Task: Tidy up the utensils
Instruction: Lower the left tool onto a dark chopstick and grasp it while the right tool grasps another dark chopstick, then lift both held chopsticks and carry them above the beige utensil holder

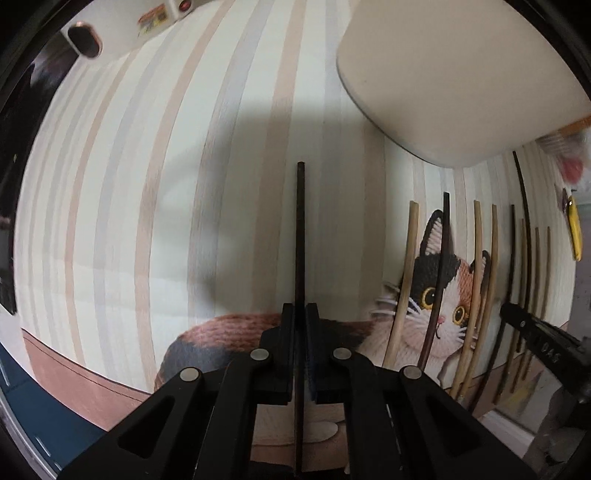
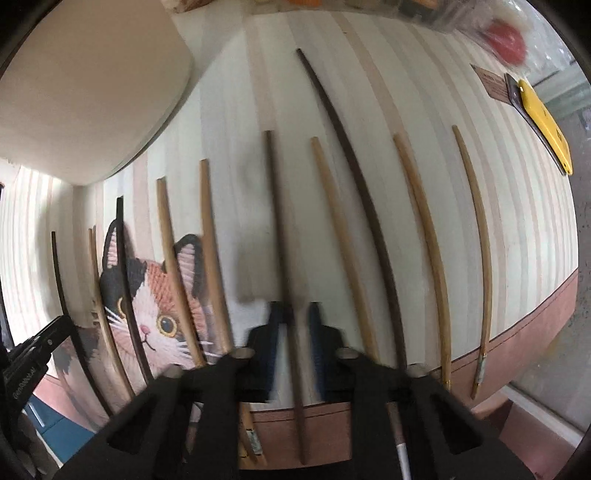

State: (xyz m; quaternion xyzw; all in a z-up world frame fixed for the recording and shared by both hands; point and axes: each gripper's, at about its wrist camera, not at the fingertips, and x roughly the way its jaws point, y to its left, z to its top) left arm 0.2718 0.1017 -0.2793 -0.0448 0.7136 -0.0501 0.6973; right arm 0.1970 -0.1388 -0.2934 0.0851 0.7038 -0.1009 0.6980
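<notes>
My left gripper (image 1: 300, 314) points down at a striped placemat (image 1: 147, 184) with a cat print and is shut on a thin dark chopstick (image 1: 300, 229) that runs straight away from the jaws. My right gripper (image 2: 294, 321), blurred, has its jaws closed around a dark brown chopstick (image 2: 275, 206) lying on the same mat (image 2: 517, 229). Several more chopsticks lie side by side: pale bamboo ones (image 2: 343, 240) and a longer dark one (image 2: 354, 166). The right gripper (image 1: 532, 328) shows at the right edge of the left wrist view, and the left gripper (image 2: 40, 343) at the left edge of the right wrist view.
A white rounded container (image 1: 461, 74) (image 2: 81, 92) stands at the far side of the mat between the two grippers. A yellow object (image 2: 546, 122) and a red one (image 2: 504, 40) lie beyond the mat's right end. A white device (image 1: 122, 33) lies at the far left.
</notes>
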